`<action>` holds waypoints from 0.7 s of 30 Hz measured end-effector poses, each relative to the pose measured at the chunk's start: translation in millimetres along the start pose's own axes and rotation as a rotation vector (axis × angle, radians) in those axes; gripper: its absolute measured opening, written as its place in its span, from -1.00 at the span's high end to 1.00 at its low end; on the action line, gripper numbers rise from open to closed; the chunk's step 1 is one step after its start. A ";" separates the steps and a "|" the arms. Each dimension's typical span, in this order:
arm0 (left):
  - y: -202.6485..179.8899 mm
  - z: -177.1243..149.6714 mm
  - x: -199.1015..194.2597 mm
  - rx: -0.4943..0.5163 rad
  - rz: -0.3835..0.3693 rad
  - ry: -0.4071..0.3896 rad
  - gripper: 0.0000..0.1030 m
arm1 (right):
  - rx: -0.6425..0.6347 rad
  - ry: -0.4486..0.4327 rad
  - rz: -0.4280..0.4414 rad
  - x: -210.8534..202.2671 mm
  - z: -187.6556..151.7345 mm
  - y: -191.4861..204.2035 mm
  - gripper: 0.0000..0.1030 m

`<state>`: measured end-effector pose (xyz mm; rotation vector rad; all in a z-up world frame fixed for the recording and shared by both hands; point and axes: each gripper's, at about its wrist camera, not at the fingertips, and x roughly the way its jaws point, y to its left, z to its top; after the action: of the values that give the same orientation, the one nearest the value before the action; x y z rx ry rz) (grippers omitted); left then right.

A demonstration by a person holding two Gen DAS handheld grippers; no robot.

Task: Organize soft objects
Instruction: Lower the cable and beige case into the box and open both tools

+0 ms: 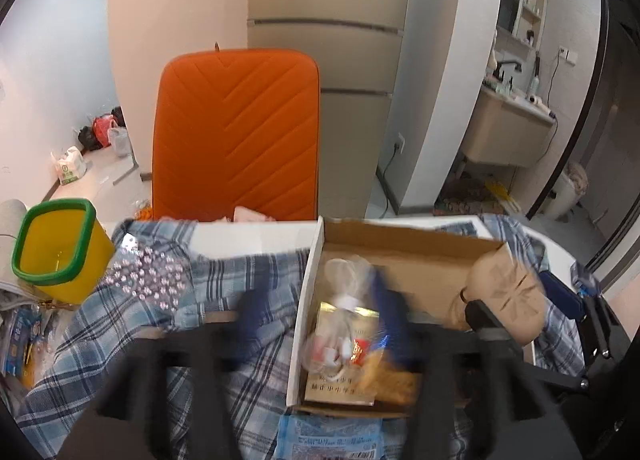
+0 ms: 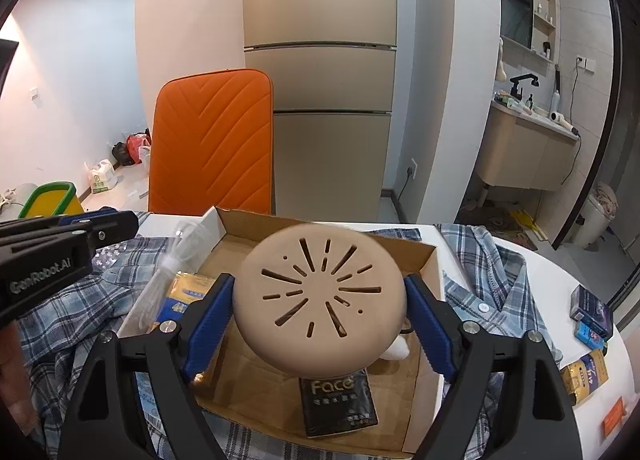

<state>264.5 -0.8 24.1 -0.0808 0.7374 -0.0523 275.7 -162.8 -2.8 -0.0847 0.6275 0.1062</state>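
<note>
The step in hand looks like putting a soft thing into the cardboard box [image 2: 426, 260]. The right gripper [image 2: 320, 310] has its blue fingers [image 2: 208, 324] clamped on either side of a round tan cushion [image 2: 320, 296] with slits cut in its face, and holds it above the box floor, over a black "Face" packet [image 2: 338, 404]. The next move, I judge, calls for lowering it and parting the fingers.

The left gripper [image 1: 316, 324] is blurred; its fingers stand apart around a clear bag of snacks [image 1: 344, 324] at the box's left end, though whether they touch it I cannot tell. A plaid shirt [image 1: 132, 324] lies spread on the bench under the box. Farther off stand a yellow bin [image 1: 56, 248] and an orange chair [image 1: 236, 132].
</note>
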 end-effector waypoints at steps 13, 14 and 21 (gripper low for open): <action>0.7 8.5 -20.8 0.008 0.015 -0.083 -0.45 | -0.033 -0.138 -0.051 -28.5 7.4 -0.4 -0.74; 0.4 9.6 -24.1 0.011 0.020 -0.094 -0.45 | -0.028 -0.141 -0.050 -30.2 8.1 -1.7 -0.74; -1.8 11.5 -50.0 0.023 0.020 -0.167 -0.46 | 0.004 -0.204 -0.050 -53.8 16.6 -9.0 -0.74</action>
<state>235.3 1.9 66.2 -0.0551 0.5703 -0.0346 243.2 -173.9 42.7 -0.0843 0.4220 0.0644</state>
